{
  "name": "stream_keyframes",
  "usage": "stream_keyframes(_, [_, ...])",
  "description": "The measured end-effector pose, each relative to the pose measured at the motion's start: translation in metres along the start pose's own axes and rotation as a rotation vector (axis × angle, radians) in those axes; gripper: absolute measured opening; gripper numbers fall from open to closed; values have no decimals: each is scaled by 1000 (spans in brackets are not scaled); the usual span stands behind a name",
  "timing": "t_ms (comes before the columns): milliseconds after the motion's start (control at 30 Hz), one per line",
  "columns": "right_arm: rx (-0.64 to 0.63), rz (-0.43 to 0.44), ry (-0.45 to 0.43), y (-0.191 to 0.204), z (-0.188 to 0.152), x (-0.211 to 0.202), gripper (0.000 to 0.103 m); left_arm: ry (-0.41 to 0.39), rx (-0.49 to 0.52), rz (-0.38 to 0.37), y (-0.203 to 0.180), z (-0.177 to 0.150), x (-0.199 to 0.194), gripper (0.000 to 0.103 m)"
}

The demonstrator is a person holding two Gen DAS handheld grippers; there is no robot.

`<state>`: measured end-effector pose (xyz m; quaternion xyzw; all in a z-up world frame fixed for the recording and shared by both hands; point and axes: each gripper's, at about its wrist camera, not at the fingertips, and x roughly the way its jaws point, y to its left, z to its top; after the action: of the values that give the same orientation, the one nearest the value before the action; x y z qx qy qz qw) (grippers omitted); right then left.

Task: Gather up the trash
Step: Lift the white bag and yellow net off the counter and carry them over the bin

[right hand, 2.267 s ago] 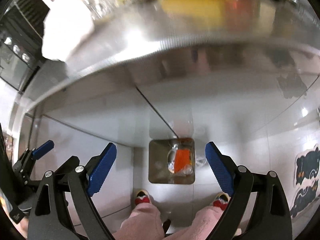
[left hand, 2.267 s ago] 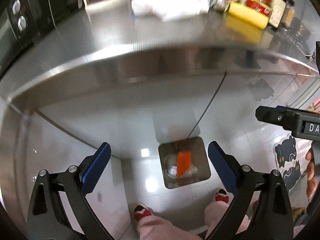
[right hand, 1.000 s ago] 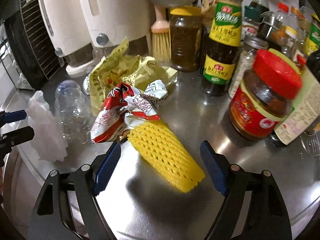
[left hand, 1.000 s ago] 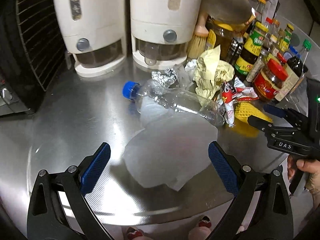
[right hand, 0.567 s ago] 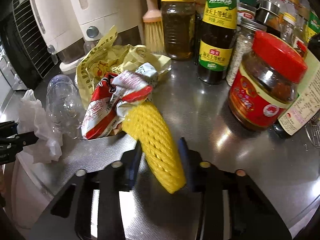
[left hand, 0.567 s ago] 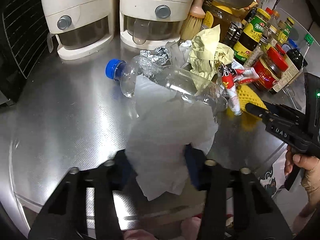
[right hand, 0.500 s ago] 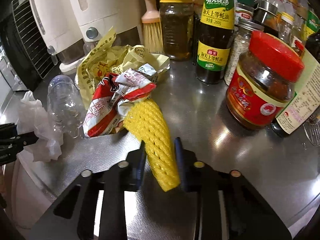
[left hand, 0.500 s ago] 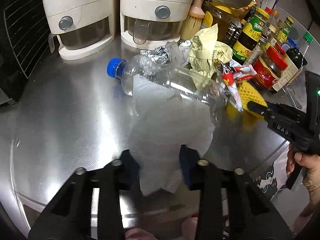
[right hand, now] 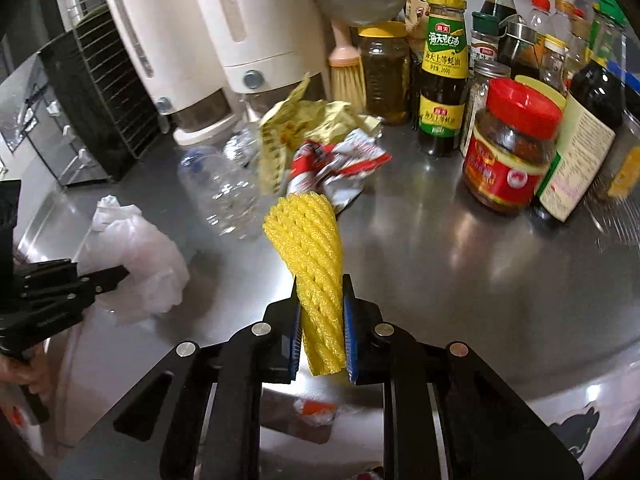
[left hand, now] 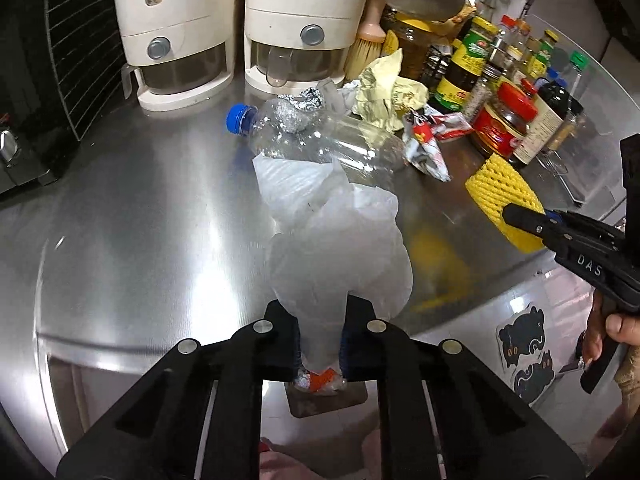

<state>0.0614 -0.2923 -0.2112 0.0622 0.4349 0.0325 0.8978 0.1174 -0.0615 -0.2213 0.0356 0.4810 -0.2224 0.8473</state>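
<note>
My left gripper [left hand: 320, 340] is shut on a white plastic bag [left hand: 340, 248] and holds it just above the steel counter's front edge; the bag also shows in the right wrist view [right hand: 136, 256]. My right gripper [right hand: 322, 340] is shut on a yellow foam net sleeve [right hand: 312, 248], lifted off the counter; the sleeve also shows in the left wrist view [left hand: 504, 196]. On the counter lie a clear bottle with a blue cap [left hand: 320, 144], a foil ball [left hand: 300, 104], a crumpled yellow wrapper [left hand: 388, 92] and a red-and-white wrapper [right hand: 340, 164].
Two white dispensers [left hand: 296, 20] stand at the back of the steel counter [left hand: 140, 208]. Sauce bottles and a red-lidded jar [right hand: 512, 144] crowd the right. A brush [right hand: 348, 68] stands by them. A floor bin with trash [left hand: 324, 392] sits below the counter edge. A black rack [right hand: 100, 104] is at left.
Both grippers have closed, the left on the white bag and the right on the yellow sleeve. Both items have lifted slightly and pulled toward the counter's front edge.
</note>
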Motion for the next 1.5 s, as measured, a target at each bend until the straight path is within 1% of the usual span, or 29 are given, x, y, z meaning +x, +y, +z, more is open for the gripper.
stream_keyframes(200, [-7,33,14,34,-37,-15,18,-14,9,3,-4,-35,-25,12])
stream_keyframes(333, [1,52,34,51,-66,-20,18,-5,5,16,-1,-59,-34,12])
stream_keyframes(433, [18,59,56,56,-84,-19,18,11,-3,20,1,-76,-36,12])
stream_keyframes(600, [47,61,120,61,-114,-7,18,47,-8,21,2,-103,-30,12])
stream_keyframes(800, [91,42,195,60,-146,14,18,143,-24,7,2,-142,-2,12])
stream_keyframes(1033, [181,33,292,51,-182,51,18,242,-20,15,2,-175,40,11])
stream_keyframes(1200, [233,23,322,47,-197,79,18,277,-42,10,8,-191,74,10])
stream_keyframes(1300, [254,35,339,44,-203,97,18,297,-52,6,11,-201,96,10])
stream_keyframes(1400, [249,35,343,44,-205,113,19,301,-54,6,10,-205,111,10])
stream_keyframes(1500, [255,34,367,43,-209,131,19,311,-72,4,15,-208,128,10])
